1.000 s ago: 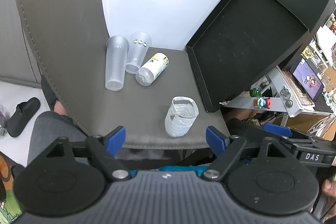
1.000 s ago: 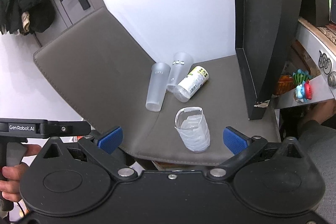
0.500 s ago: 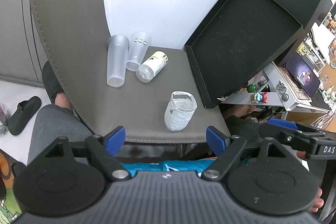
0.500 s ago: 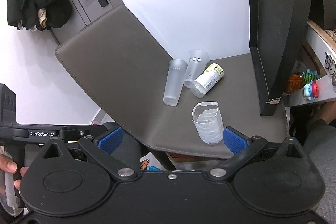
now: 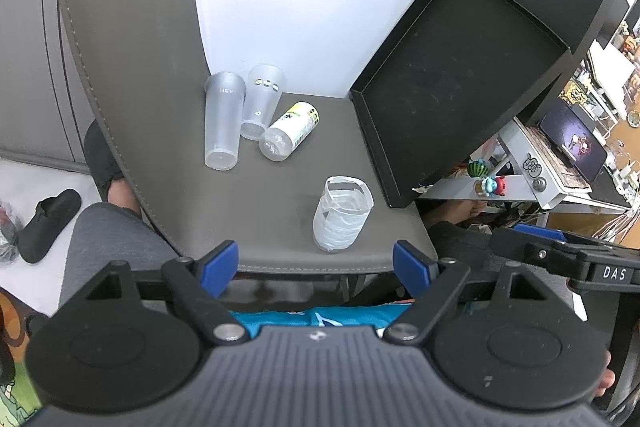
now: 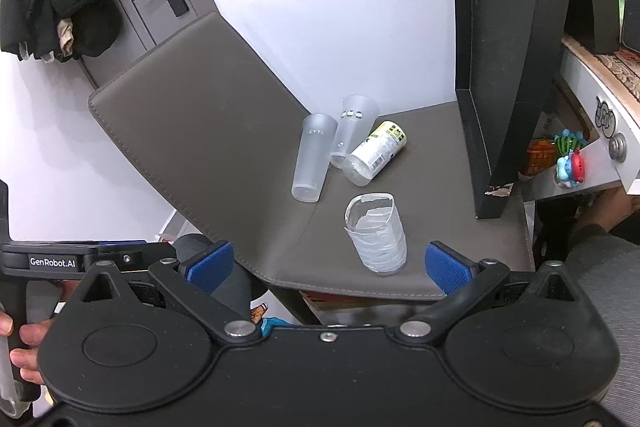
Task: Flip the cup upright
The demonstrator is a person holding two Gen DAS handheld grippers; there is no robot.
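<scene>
A clear cup wrapped in white tape [image 5: 341,214] stands upright, mouth up, near the front edge of a grey chair seat [image 5: 280,195]; it also shows in the right wrist view [image 6: 376,233]. Two tall frosted cups [image 5: 222,121] [image 5: 261,100] stand upright at the back of the seat, also in the right wrist view [image 6: 313,157] [image 6: 352,135]. A cup with a yellow label [image 5: 290,136] lies on its side beside them [image 6: 374,153]. My left gripper [image 5: 316,265] and right gripper [image 6: 326,265] are both open and empty, held back in front of the seat.
A black tray [image 5: 452,83] leans against the seat's right side. The chair back [image 5: 128,27] rises at the left. A white shelf with small toys [image 5: 492,179] is at the right. A person's knee [image 5: 116,239] is at the lower left.
Both grippers have pulled back and up from the chair, so the cups look smaller. Nothing on the seat has moved. Both grippers stay open.
</scene>
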